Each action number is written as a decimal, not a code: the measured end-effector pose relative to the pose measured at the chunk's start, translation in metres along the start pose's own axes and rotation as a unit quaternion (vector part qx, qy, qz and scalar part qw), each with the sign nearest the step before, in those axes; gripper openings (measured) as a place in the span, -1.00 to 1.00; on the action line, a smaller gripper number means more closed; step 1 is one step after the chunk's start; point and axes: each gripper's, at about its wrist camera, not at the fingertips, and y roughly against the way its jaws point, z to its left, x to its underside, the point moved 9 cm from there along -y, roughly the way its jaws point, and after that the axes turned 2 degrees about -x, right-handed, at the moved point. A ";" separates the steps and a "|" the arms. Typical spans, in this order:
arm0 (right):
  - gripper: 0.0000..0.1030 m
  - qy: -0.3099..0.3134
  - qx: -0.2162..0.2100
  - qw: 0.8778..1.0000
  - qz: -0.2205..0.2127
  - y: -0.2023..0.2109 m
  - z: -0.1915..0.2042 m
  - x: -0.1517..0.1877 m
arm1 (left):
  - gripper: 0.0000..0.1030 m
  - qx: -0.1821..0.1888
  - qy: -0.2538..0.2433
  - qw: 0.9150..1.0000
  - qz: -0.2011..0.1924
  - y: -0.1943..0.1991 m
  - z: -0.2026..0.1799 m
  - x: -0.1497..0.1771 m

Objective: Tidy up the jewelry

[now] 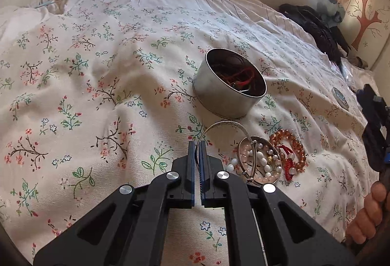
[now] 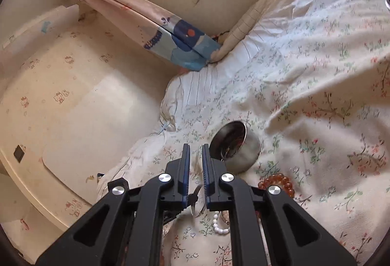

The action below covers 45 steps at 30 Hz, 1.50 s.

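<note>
Bed [image 1: 97, 85], floral cover, is carrying a round metal tin [image 1: 226, 93] lying open at centre with red cords inside. Jewelry pile [image 1: 265, 163] is sitting just near of the tin: silver bangles over white pearl beads, an amber bead bracelet [image 1: 292, 144] with red cord touching its right side. Left claw [image 1: 197, 144] is clenching on a thin silver bangle [image 1: 219, 127] at the pile's left edge; right claw [image 2: 196, 146] is hanging nearly clenched, grasping nothing, above the pile.
</note>
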 end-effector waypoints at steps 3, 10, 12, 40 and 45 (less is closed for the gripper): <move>-0.70 0.019 0.115 0.993 0.023 -0.004 -0.025 0.006 | -0.94 -0.003 -0.007 1.000 0.004 -0.002 -0.002 0.001; 0.06 0.101 0.312 0.936 0.128 -0.031 -0.073 0.038 | -0.94 -0.016 -0.012 1.000 0.009 -0.007 -0.001 0.002; 0.06 0.136 0.346 0.915 0.160 -0.040 -0.083 0.049 | -0.94 -0.026 -0.014 0.999 0.011 -0.009 0.001 0.002; -0.76 0.005 -0.121 0.990 0.068 -0.007 0.044 0.032 | -0.93 -0.010 -0.014 0.996 -0.084 0.042 -0.008 -0.014; -0.76 0.015 -0.084 0.994 0.074 -0.014 0.036 0.035 | -0.93 -0.011 -0.020 0.995 -0.098 0.049 -0.011 -0.014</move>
